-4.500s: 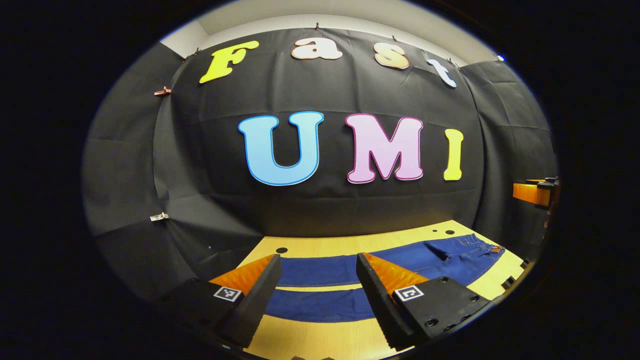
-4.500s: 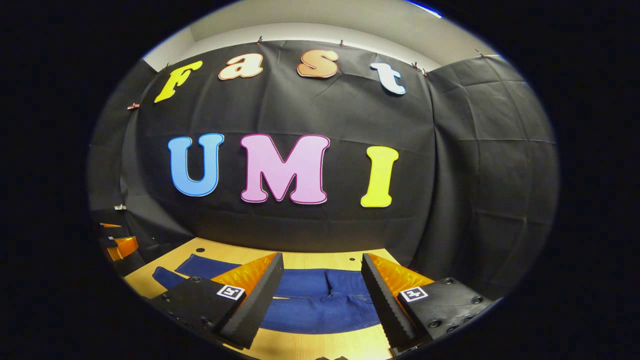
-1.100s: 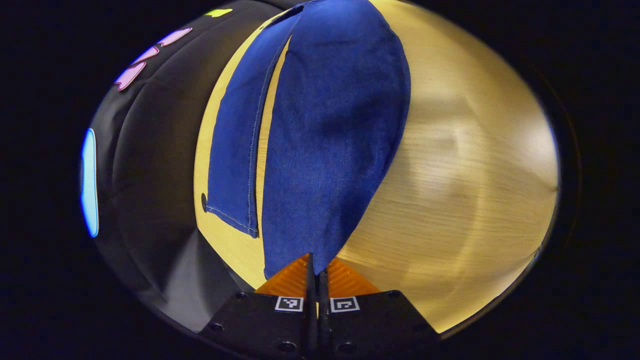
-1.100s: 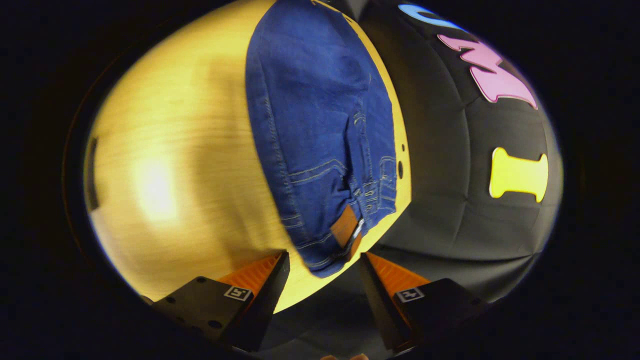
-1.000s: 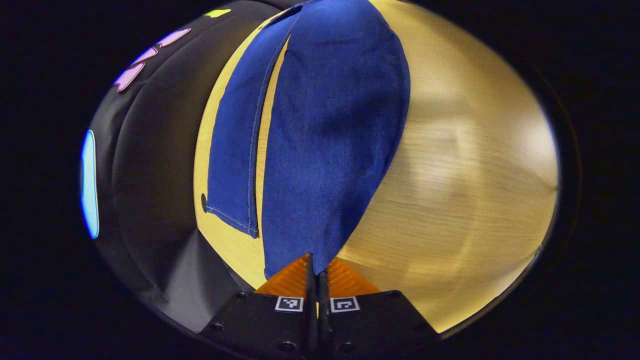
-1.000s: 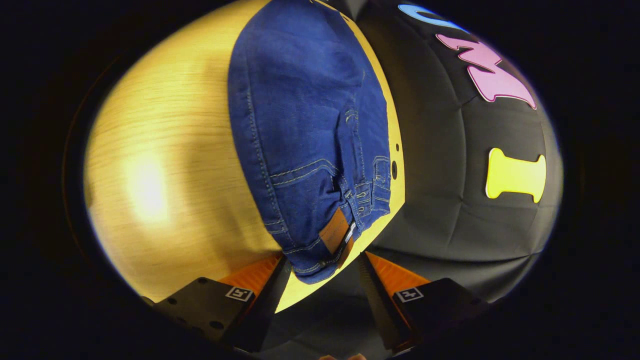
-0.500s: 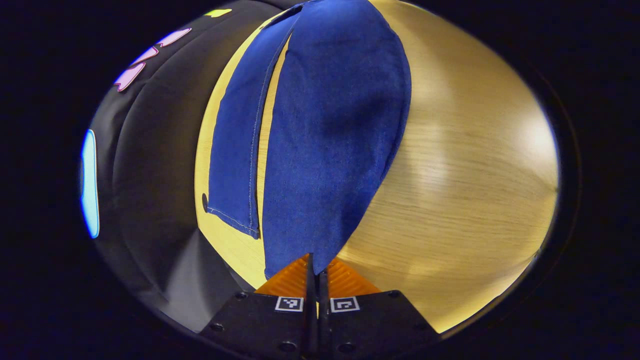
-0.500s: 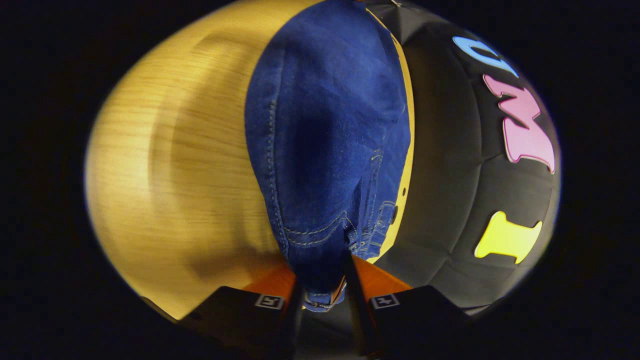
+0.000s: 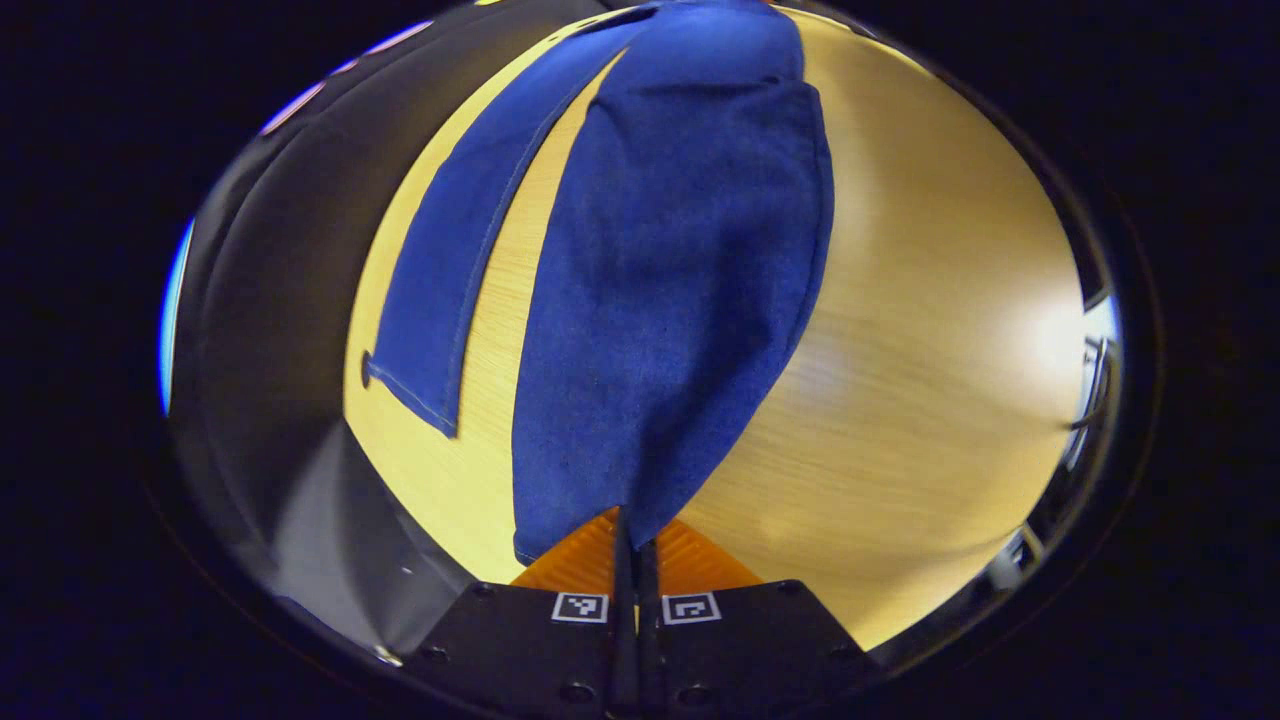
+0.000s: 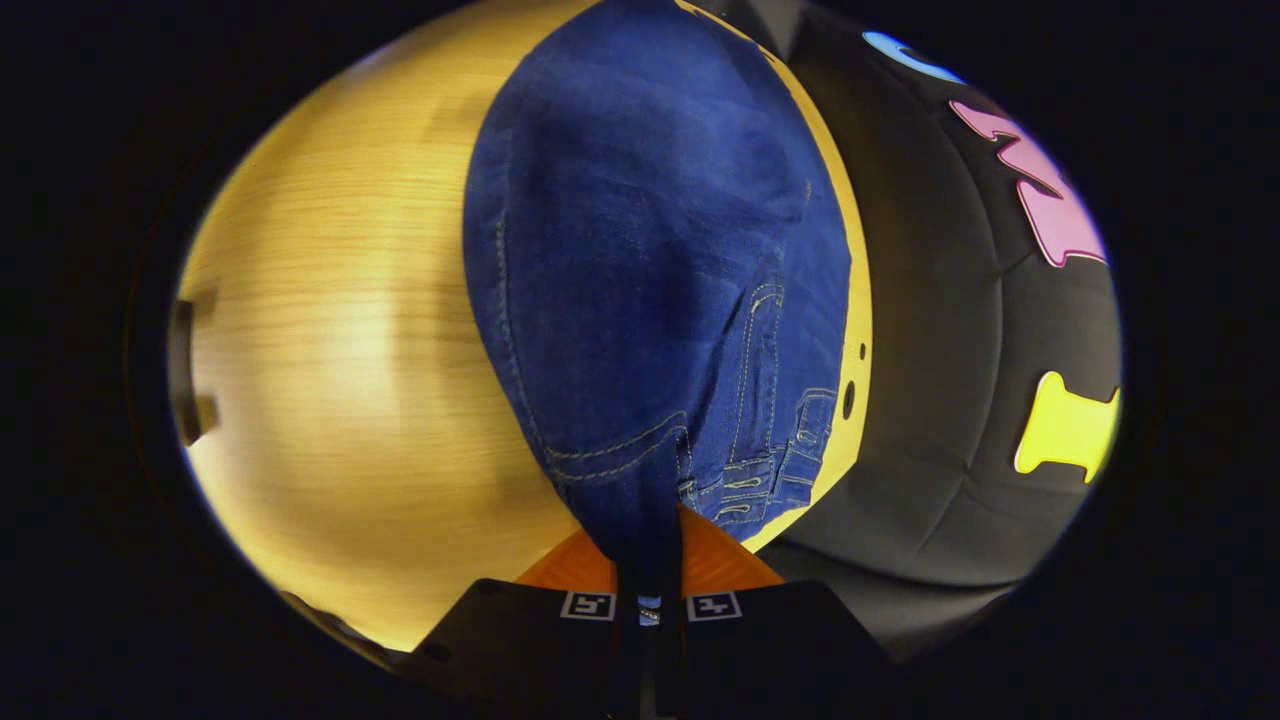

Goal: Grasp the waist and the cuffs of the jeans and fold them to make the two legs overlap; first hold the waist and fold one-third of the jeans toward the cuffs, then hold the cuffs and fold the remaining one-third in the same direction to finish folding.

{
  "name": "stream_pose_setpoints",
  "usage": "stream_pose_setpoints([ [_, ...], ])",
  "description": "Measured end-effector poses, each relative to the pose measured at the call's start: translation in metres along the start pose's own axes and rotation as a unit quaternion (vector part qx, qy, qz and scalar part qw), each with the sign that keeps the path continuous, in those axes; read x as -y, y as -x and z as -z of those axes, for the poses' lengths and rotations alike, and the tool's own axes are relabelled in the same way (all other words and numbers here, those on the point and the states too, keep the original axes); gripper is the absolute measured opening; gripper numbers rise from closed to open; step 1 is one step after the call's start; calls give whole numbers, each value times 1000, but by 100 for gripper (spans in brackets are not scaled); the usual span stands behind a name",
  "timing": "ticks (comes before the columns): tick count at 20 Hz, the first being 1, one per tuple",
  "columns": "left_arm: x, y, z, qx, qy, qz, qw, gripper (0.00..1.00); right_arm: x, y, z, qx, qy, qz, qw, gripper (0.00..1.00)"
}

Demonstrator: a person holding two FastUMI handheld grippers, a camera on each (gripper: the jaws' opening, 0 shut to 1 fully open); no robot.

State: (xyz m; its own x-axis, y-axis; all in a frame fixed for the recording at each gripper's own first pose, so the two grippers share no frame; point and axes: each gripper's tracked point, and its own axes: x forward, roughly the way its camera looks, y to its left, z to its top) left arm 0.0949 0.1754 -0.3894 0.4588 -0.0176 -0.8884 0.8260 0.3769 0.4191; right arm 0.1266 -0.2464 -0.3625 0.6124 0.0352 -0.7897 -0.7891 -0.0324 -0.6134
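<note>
Both tongs (image 9: 630, 545) (image 10: 648, 565) clamped on jeans (image 10: 650, 280); no writing legible, apparently.

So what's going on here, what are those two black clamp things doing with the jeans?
A person is folding a pair of jeans on a wooden table, holding a gripper in each hand. The left gripper is shut on the cuff of one leg; the other leg lies flat beside it. The right gripper is shut on the waist end, by the pocket stitching. The legs do not overlap yet.
</note>
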Motion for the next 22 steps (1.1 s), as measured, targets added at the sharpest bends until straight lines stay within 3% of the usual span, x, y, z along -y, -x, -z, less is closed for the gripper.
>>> stream_pose_setpoints([
  [2, -8, -1, -9, 13, 103, 49, 993, 6, 18, 12, -5, 8, -48, -8, 999, 11],
  [4, -27, 11, -32, 34, 197, 97, 975, 6, 54, 20, -9, 16, -115, -11, 993, 11],
  [5, -36, 16, -44, 45, 247, 136, 958, 6, 71, 22, -11, 20, -145, -23, 989, 10],
  [6, -42, 23, -57, 52, 322, 203, 923, 6, 85, 23, -9, 18, -168, -27, 985, 10],
  [7, -68, 30, -75, 75, 388, 238, 887, 5, 105, 21, -12, 16, -184, -33, 982, 11],
  [8, -101, 30, -91, 103, 423, 246, 866, 6, 129, 19, -16, 19, -196, -29, 980, 11],
  [10, -165, 48, -107, 141, 453, 220, 852, 6, 167, 6, -22, 28, -261, -28, 965, 11],
  [11, -201, 51, -114, 149, 467, 208, 847, 5, 190, -1, -26, 34, -300, -25, 953, 11],
  [13, -232, 36, -115, 151, 501, 192, 830, 5, 228, -16, -26, 37, -379, -20, 924, 11],
  [15, -278, 19, -116, 150, 546, 189, 803, 6, 248, -35, -14, 22, -466, -28, 884, 11],
  [17, -297, 14, -99, 129, 585, 194, 777, 6, 260, -37, 3, -12, -543, -29, 839, 11],
  [19, -303, -1, -87, 96, 616, 188, 759, 6, 268, -39, 20, -45, -605, -22, 795, 10],
  [21, -309, -10, -77, 80, 640, 177, 743, 6, 277, -34, 32, -60, -645, -7, 762, 10],
  [22, -310, -12, -68, 74, 644, 167, 743, 6, 285, -33, 35, -59, -656, -3, 752, 10],
])
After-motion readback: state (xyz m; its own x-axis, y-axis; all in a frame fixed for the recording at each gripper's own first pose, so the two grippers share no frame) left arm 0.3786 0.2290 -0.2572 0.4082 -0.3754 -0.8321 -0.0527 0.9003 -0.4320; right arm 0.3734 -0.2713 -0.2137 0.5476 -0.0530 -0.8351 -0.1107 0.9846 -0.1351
